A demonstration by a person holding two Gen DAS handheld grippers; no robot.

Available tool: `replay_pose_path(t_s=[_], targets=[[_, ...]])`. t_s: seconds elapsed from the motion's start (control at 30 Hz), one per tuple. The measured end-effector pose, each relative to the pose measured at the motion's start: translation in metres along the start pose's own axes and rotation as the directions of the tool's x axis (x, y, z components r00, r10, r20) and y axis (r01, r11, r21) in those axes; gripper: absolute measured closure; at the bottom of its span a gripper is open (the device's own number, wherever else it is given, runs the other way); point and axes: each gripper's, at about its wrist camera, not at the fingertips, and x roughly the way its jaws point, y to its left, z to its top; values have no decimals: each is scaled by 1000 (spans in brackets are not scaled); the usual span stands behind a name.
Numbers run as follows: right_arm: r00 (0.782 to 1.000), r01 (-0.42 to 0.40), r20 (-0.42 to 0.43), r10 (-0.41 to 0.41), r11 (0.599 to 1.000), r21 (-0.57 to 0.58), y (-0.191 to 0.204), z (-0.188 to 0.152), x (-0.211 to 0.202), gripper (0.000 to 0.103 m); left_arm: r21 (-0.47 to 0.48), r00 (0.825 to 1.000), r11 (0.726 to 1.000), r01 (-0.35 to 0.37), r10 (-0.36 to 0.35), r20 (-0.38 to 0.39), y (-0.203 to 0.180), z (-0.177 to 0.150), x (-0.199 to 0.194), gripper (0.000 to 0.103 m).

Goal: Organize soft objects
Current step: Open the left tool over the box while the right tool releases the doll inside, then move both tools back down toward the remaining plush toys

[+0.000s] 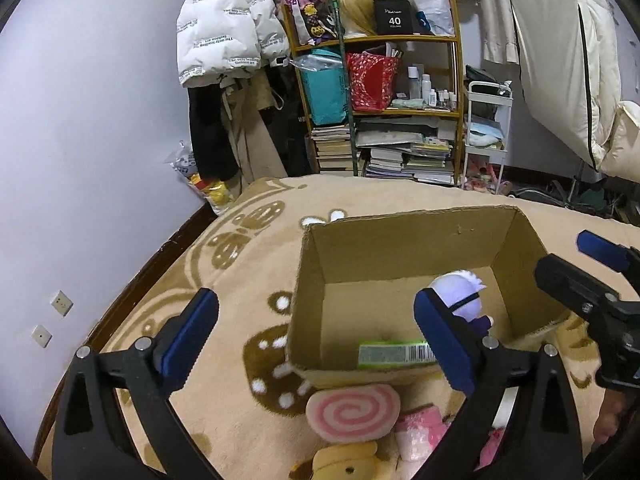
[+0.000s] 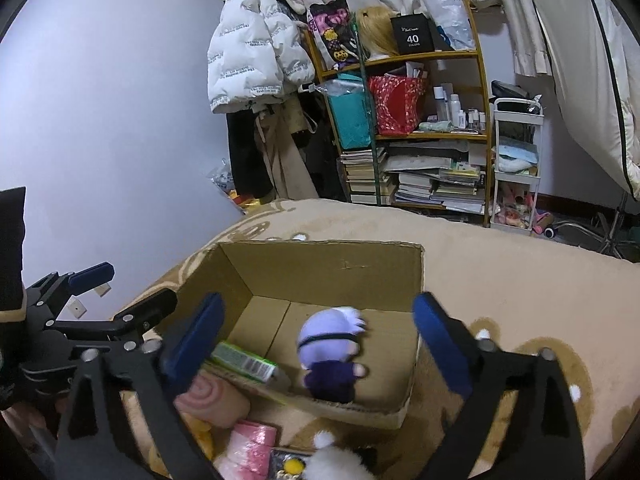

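Observation:
An open cardboard box [image 1: 400,240] [image 2: 320,256] stands on a beige patterned blanket. Inside it lie a purple plush doll [image 1: 464,300] [image 2: 332,352] and a green packet [image 1: 392,354] [image 2: 244,360]. In front of the box lie a pink swirl plush [image 1: 352,412] [image 2: 208,396], a pink fluffy item [image 1: 420,428] [image 2: 252,448], a yellow plush [image 1: 344,460] and a white plush [image 2: 336,464]. My left gripper [image 1: 316,340] is open and empty above the box's near left corner. My right gripper [image 2: 316,344] is open and empty above the box; it also shows in the left wrist view [image 1: 592,276].
A wooden shelf [image 1: 376,40] [image 2: 412,60] with books, bags and bottles stands against the far wall. A white puffer jacket [image 1: 224,20] [image 2: 256,48] hangs to its left. A white cart [image 1: 486,128] [image 2: 516,168] stands to its right. The lilac wall runs close on the left.

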Motion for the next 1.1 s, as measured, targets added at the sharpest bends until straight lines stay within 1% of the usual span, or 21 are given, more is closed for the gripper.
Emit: replay_pose_path(t_s=[0.07, 0.27, 0.5, 0.63, 0.8, 0.97, 1.1], targets=[[1000, 5, 11, -5, 1000, -3, 3, 1, -8, 0, 5, 1000, 1000, 1, -1, -15, 3, -2, -8, 5], [1000, 25, 19, -25, 1000, 0, 11, -2, -37, 0, 7, 998, 999, -32, 32, -47, 13, -11, -34, 5], [999, 51, -16, -51, 998, 24, 11, -11, -67, 0, -1, 995, 999, -41, 41, -90, 22, -27, -64, 5], [998, 55, -40, -53, 998, 44, 14, -20, -84, 0, -15, 993, 1000, -27, 25, -117, 29, -39, -80, 5], [995, 60, -85, -57, 998, 27, 21, -32, -93, 0, -20, 989, 999, -37, 33, -142, 35, -53, -93, 5], [990, 53, -132, -48, 998, 41, 26, -46, -97, 0, -34, 984, 999, -27, 21, -174, 42, -61, -100, 5], [985, 63, -163, -58, 998, 23, 27, -54, -93, 0, -34, 980, 999, -21, 14, -197, 42, -68, -97, 5]])
